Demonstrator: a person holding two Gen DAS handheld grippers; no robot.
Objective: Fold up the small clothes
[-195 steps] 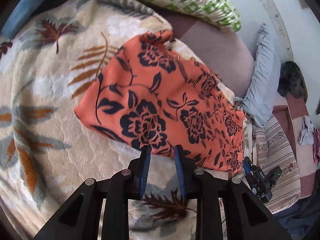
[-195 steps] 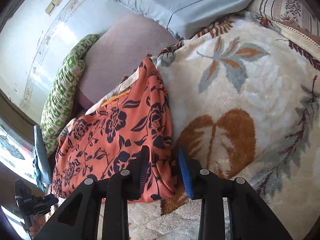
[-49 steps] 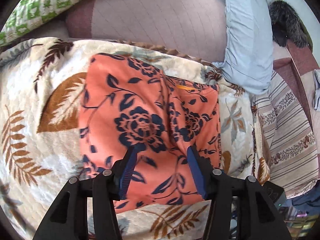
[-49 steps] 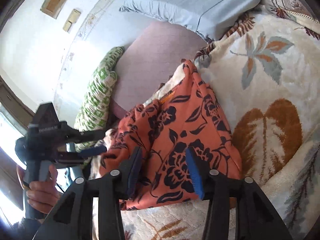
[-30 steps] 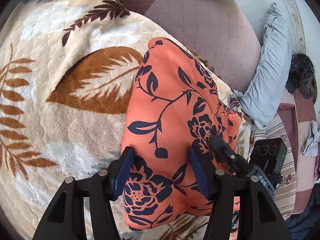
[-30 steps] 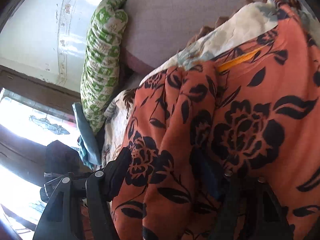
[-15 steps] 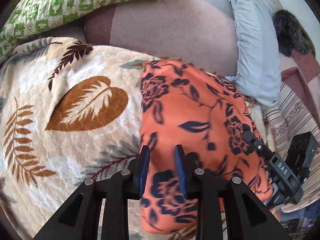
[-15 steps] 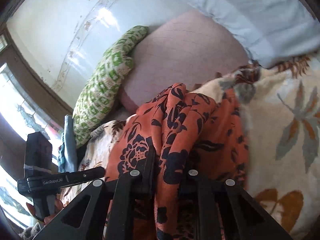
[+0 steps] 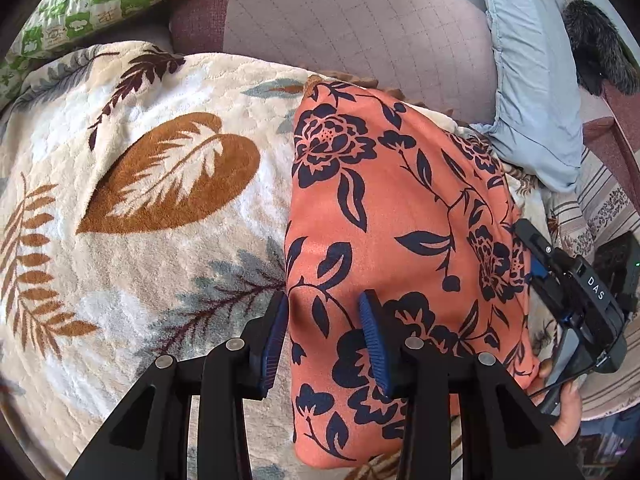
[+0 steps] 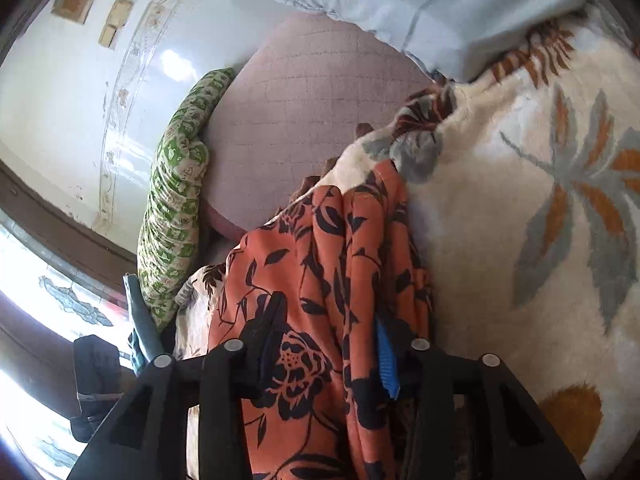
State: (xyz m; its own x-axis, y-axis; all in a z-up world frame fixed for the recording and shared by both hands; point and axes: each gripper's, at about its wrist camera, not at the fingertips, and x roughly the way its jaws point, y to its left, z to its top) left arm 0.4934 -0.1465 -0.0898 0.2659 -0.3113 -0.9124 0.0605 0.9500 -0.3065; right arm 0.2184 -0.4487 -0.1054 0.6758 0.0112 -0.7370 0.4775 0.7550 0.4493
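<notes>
Orange flowered garment (image 9: 384, 216) lies folded on the blanket (image 9: 132, 184), long axis running 6 to 12 o'clock. Left gripper (image 9: 324, 340) is parted, straddling its near left edge, gripping nothing. Right gripper (image 10: 326, 344), also parted with cloth bunched between, sits at 3 o'clock, equally close.

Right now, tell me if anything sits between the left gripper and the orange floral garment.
Nothing visible does. The left gripper is open directly over the orange floral garment, its fingers straddling the near left edge. Only the leaf-print blanket lies beside and beneath it.
</notes>
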